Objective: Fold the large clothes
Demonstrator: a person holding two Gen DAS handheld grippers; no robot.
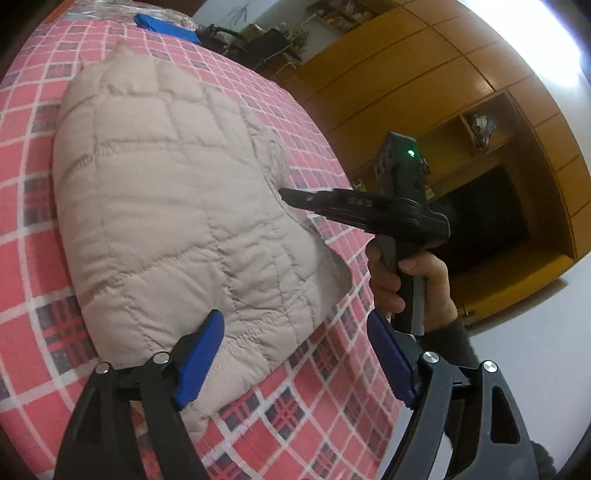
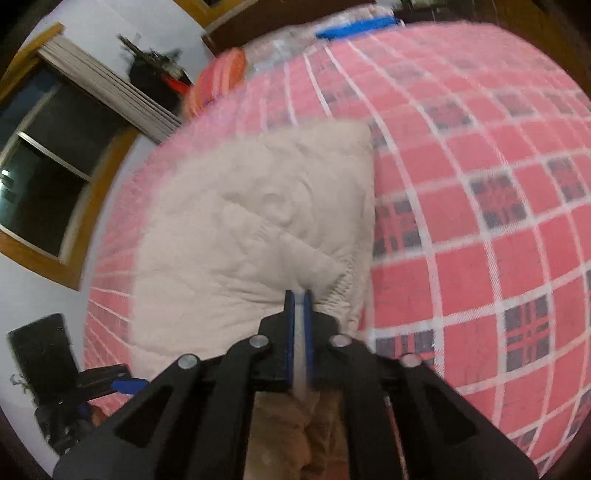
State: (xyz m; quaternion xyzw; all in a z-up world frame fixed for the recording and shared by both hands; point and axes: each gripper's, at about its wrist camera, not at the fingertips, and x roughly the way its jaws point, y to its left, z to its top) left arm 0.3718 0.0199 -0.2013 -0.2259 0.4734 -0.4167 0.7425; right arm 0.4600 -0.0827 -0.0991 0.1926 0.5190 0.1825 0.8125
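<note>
A beige quilted jacket (image 1: 166,206) lies folded on the red plaid bed cover (image 1: 33,206). My left gripper (image 1: 295,360) is open at the jacket's near corner, one blue pad (image 1: 201,362) over the fabric and the other off it, above the cover. A hand holds my right gripper (image 1: 286,194), whose tips meet the jacket's right edge. In the right wrist view, my right gripper (image 2: 299,299) is shut on a fold of the jacket (image 2: 240,229), with beige fabric pinched between its blue pads. This view is blurred.
A blue object (image 1: 166,27) lies at the far end of the bed. An orange striped pillow (image 2: 218,77) sits near a dark window (image 2: 48,177). Wooden wardrobes (image 1: 443,92) stand beyond the bed's right edge. Bare plaid cover (image 2: 480,221) spreads right of the jacket.
</note>
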